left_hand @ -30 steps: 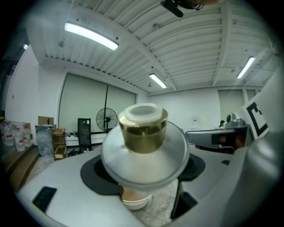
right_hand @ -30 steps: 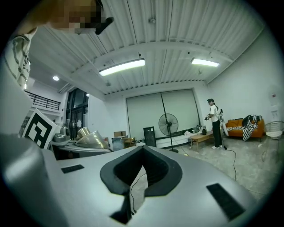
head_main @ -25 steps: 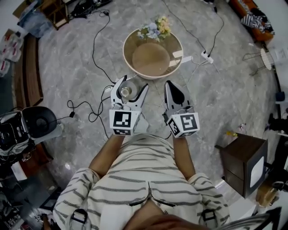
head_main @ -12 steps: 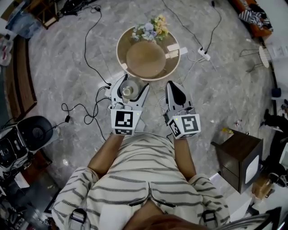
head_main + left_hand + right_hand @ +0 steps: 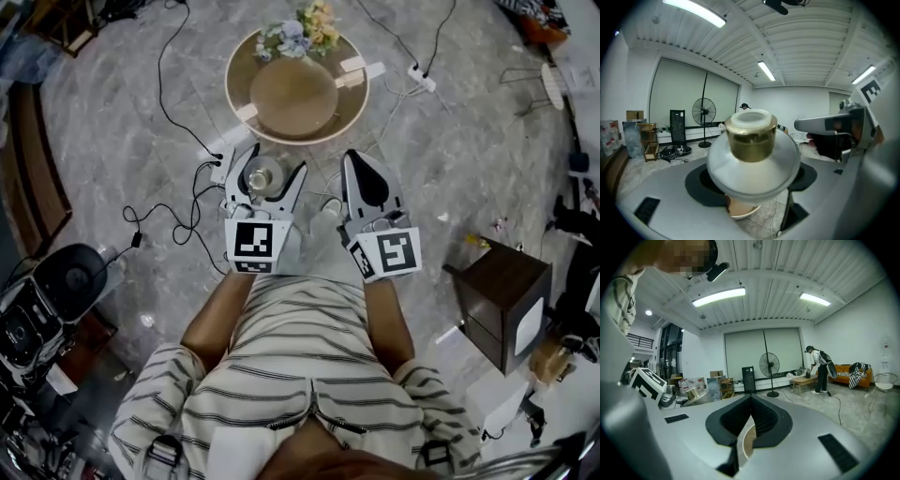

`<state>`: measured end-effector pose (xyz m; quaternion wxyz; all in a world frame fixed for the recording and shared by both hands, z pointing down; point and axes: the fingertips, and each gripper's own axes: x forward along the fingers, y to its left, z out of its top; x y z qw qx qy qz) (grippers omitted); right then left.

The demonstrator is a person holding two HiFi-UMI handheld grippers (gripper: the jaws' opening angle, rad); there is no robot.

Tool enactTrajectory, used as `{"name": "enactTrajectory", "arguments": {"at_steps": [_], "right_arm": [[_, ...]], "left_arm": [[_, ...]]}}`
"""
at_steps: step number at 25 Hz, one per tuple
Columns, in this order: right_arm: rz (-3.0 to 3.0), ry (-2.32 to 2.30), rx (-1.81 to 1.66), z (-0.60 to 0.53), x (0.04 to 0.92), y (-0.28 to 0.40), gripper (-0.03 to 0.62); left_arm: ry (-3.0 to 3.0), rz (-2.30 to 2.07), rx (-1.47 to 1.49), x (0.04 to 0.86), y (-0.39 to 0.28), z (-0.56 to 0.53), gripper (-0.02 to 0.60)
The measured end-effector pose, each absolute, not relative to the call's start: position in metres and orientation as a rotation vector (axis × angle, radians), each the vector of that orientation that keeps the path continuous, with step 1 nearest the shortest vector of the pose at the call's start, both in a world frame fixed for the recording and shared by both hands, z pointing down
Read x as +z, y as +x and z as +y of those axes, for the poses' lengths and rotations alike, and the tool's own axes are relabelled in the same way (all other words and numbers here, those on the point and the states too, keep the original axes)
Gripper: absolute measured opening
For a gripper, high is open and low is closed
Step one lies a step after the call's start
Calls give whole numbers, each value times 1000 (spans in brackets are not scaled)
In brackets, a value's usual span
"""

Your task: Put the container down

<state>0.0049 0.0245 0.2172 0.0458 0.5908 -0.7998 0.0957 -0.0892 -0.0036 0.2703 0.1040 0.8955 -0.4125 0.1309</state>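
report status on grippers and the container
Left gripper shut on container, held off the floor. Right gripper shut, empty. Round table ahead, middle bare, flowers at far rim.

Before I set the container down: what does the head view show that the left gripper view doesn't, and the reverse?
Head view only: the flowers on the round table and the person's striped shirt. Left gripper view only: a standing fan and ceiling lights. Both: the gold-collared container clamped in the left gripper, with the right gripper beside it.
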Motion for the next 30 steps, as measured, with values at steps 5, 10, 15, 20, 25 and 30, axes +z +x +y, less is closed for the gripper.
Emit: {"name": "enactTrajectory", "arguments": {"at_steps": [5,10,15,20,25,30], "right_arm": [[-2462,1779,324,13,235,26,8],[-2477,1756,360,-8,258,46,8],[-2482,1680,404,-26,290,54,8],[-2470,1630,443,-33,322,75,8],[-2478,1569,489,-45,360,83,8],[-2477,1546,536,-57,395,89,8]], "left_arm": [[2598,-1267,424,291,-76,-9,334],[2556,-1331,467,310,-62,-18,334],[2504,-1384,495,336,-52,-36,334],[2466,-1412,540,365,-34,-49,334],[2442,-1442,578,397,-22,-60,334],[2425,-1439,588,431,-10,-65,334]]}}
